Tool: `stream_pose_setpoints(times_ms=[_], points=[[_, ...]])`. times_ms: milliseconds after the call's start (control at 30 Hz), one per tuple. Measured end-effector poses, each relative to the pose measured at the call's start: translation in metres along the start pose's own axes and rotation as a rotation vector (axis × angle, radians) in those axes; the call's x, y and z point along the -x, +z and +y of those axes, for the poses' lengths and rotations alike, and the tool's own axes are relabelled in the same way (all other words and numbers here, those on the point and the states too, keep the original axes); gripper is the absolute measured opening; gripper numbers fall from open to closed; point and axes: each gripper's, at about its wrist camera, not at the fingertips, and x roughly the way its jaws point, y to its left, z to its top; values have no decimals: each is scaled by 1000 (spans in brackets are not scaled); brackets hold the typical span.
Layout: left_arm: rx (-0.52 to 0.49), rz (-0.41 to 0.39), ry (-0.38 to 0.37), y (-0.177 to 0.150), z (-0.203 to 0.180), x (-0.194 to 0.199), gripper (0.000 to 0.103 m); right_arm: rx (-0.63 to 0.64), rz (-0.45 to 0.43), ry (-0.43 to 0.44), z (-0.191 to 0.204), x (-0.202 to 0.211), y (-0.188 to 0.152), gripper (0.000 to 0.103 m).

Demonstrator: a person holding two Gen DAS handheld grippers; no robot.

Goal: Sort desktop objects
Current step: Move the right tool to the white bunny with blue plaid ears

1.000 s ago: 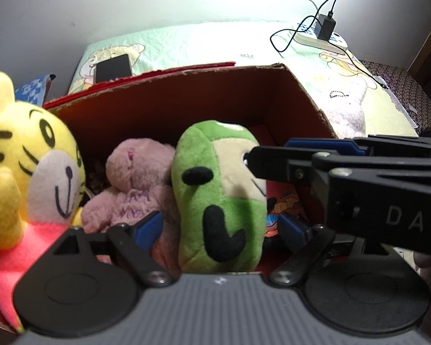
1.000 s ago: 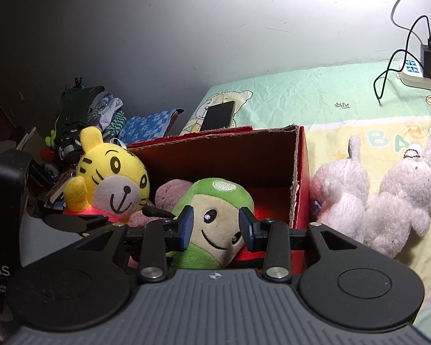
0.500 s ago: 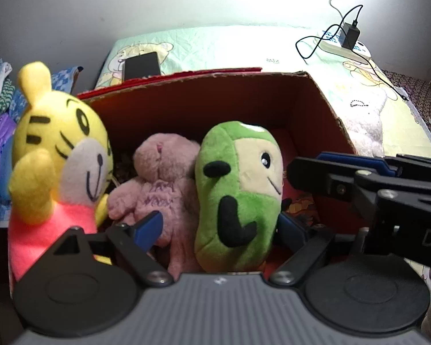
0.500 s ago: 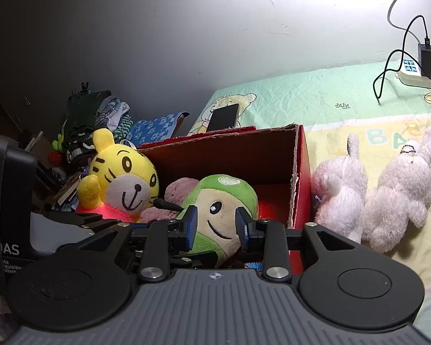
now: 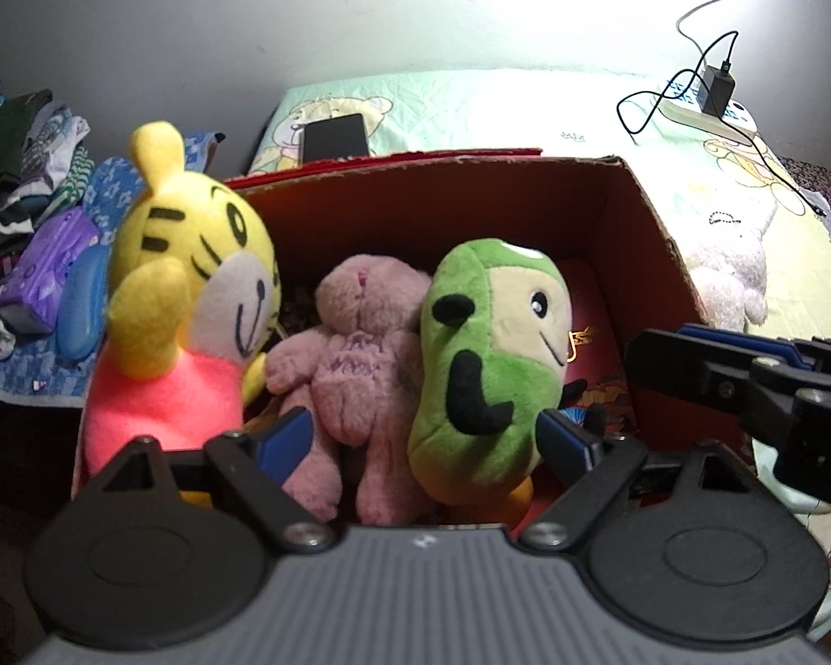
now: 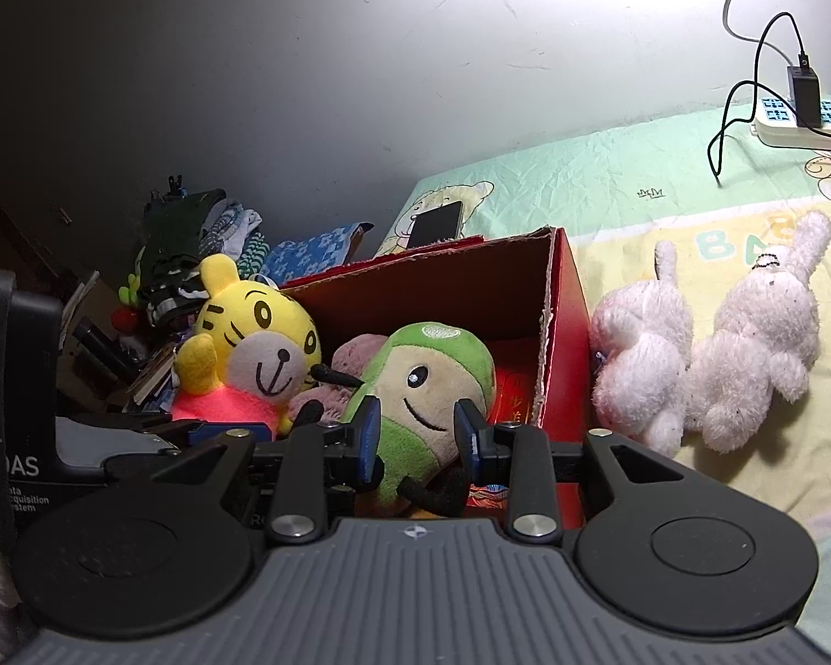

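Note:
A red cardboard box (image 5: 471, 205) holds three plush toys in a row: a yellow tiger (image 5: 188, 288) on the left, a pink bear (image 5: 360, 360) in the middle and a green-hooded doll (image 5: 493, 343) on the right. My left gripper (image 5: 424, 438) is open wide at the box's near edge, short of the bear and the doll. My right gripper (image 6: 415, 435) stands narrowly open and grips nothing; the doll (image 6: 432, 377) shows behind its pads. In the left wrist view its fingers (image 5: 692, 366) hang over the box's right side, apart from the doll. Two white rabbits (image 6: 642, 366) (image 6: 759, 343) lie right of the box.
A dark phone (image 5: 335, 136) lies on the bear-print sheet behind the box. At the far right a power strip (image 6: 803, 127) trails black cables. Left of the box are piled clothes (image 6: 194, 244), a purple pack (image 5: 50, 266) and other clutter.
Both grippers have drawn back from the box. The right gripper's tips, earlier in front of the green doll's face, now stand to its right, and its jaws have narrowed. The toys stay in the box.

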Motion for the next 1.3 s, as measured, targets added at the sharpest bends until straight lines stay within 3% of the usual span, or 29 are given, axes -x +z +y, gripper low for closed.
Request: stream_pose_setpoints(times_ms=[433, 700, 1067, 1300], points=[[-14, -93, 40, 10, -35, 39, 91, -46, -33, 33, -29, 38, 2, 33], [-44, -83, 23, 16, -73, 38, 92, -80, -27, 24, -63, 52, 3, 33], [-150, -125, -75, 25, -138, 37, 91, -213, -31, -28, -134, 74, 0, 34], [-201, -122, -187, 24, -182, 18, 91, -309, -19, -77, -189, 83, -1, 34]])
